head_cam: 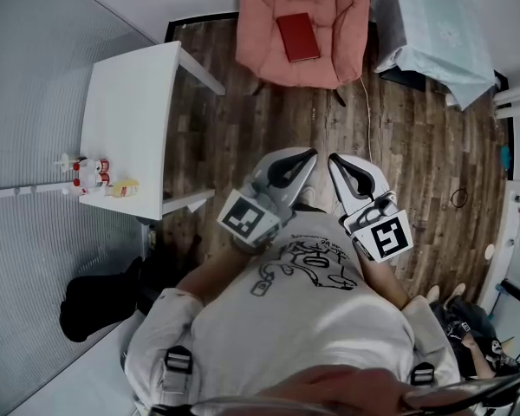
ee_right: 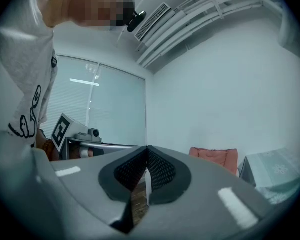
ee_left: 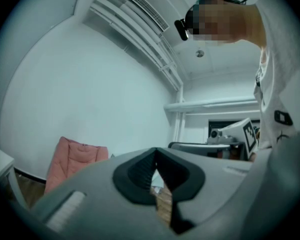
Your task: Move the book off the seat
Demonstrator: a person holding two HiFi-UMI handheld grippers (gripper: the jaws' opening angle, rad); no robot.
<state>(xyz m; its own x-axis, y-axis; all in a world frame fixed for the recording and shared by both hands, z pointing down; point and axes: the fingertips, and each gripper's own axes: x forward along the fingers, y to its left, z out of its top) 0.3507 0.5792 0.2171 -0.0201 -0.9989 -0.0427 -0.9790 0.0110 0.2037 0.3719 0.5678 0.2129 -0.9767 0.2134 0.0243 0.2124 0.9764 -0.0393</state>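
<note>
book (head_cam: 297, 36) on pink seat (head_cam: 264, 33), wood floor (head_cam: 407, 137)

A deep red book (head_cam: 297, 37) is seen on a salmon-pink seat (head_cam: 262, 16). The floor (head_cam: 416, 146) is laid out in dark brown planks, streaked with grain. A plain white table (head_cam: 130, 102) is picked out at the left, and a pale teal cloth (head_cam: 438, 37) with a faint flower print at the right. The left gripper (head_cam: 312, 153) and right gripper (head_cam: 332, 158) are shown in light grey, padded in ribbed black, each marked with black-and-white squares. A white shirt (head_cam: 303, 319) is printed with a black line drawing.
</note>
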